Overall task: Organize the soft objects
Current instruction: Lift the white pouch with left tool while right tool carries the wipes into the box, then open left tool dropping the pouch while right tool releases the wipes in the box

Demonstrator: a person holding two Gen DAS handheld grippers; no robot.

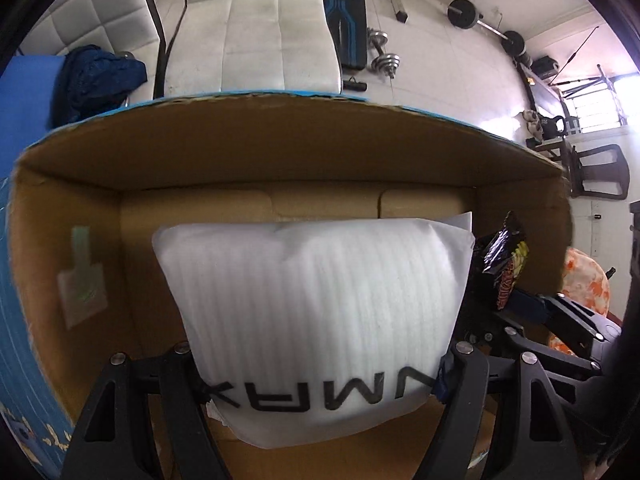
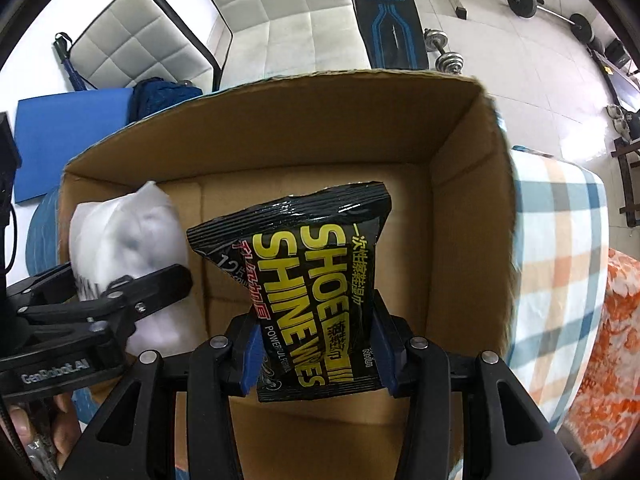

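Left gripper: clamped on white foam pouch, over box.
Right gripper: grasping black wipes pack.
Tip: lower both w/o bumping, drop side by side.

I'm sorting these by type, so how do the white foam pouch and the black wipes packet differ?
The white foam pouch is plain, ribbed and matte with black lettering near its gripped end; the black wipes packet is glossy with yellow print. The pouch looks larger and puffier, the packet slimmer. The left tool grips the pouch, the right tool the packet. Both hang over the open cardboard box.
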